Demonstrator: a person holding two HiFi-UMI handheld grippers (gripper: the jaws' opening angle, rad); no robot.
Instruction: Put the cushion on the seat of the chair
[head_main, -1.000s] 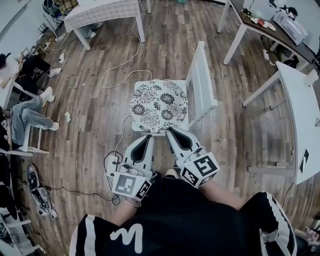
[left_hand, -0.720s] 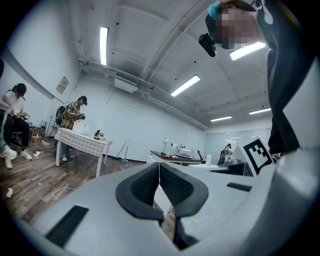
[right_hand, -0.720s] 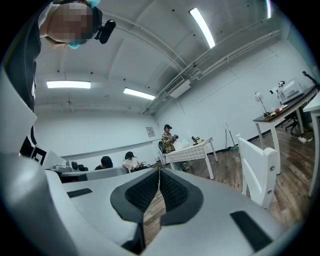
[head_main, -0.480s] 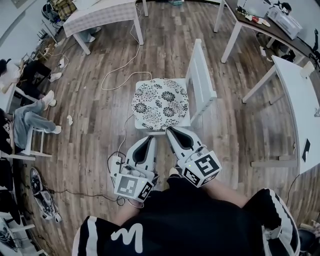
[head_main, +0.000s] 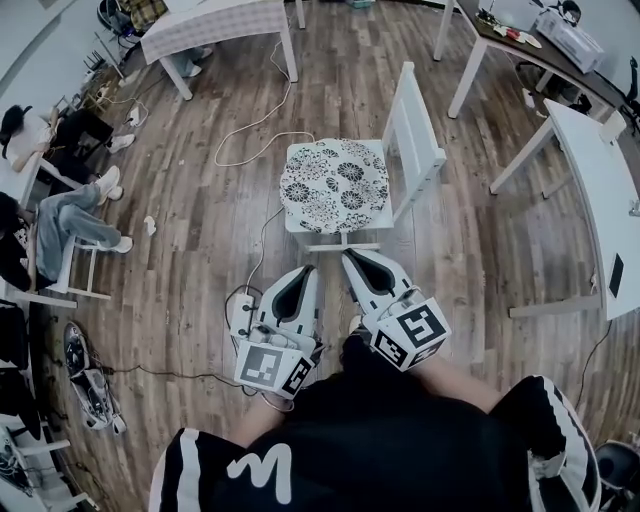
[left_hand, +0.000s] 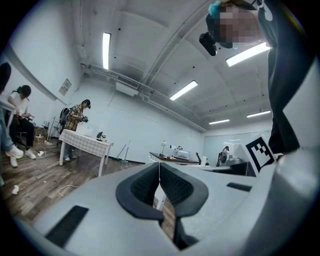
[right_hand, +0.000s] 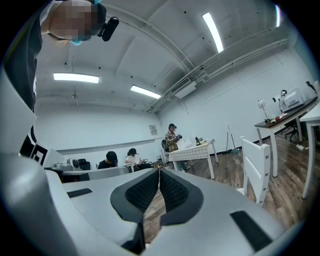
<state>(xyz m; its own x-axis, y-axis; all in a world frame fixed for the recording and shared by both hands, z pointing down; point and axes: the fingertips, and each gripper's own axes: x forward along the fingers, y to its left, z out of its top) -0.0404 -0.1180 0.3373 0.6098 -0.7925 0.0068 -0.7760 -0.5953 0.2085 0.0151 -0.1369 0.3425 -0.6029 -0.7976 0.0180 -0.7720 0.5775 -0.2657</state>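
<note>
A black-and-white flowered cushion (head_main: 334, 186) lies on the seat of a white wooden chair (head_main: 418, 140) in the middle of the head view. My left gripper (head_main: 306, 270) and right gripper (head_main: 349, 258) are held side by side, apart from the chair's near edge, a strip of floor between. Both have their jaws pressed together with nothing in them. In the left gripper view the left gripper (left_hand: 159, 165) shows its dark pads meeting. The right gripper (right_hand: 159, 171) looks the same in the right gripper view, with the chair back (right_hand: 256, 162) to its right.
White tables stand at the back left (head_main: 215, 24) and along the right (head_main: 600, 190). A white cable (head_main: 256, 143) loops on the wood floor left of the chair. People sit at the far left (head_main: 60, 215). A power strip with cords (head_main: 240, 305) lies by my left gripper.
Both grippers have drawn back from the chair together, so the gap between their tips and the seat has widened. The cushion stays on the seat.
</note>
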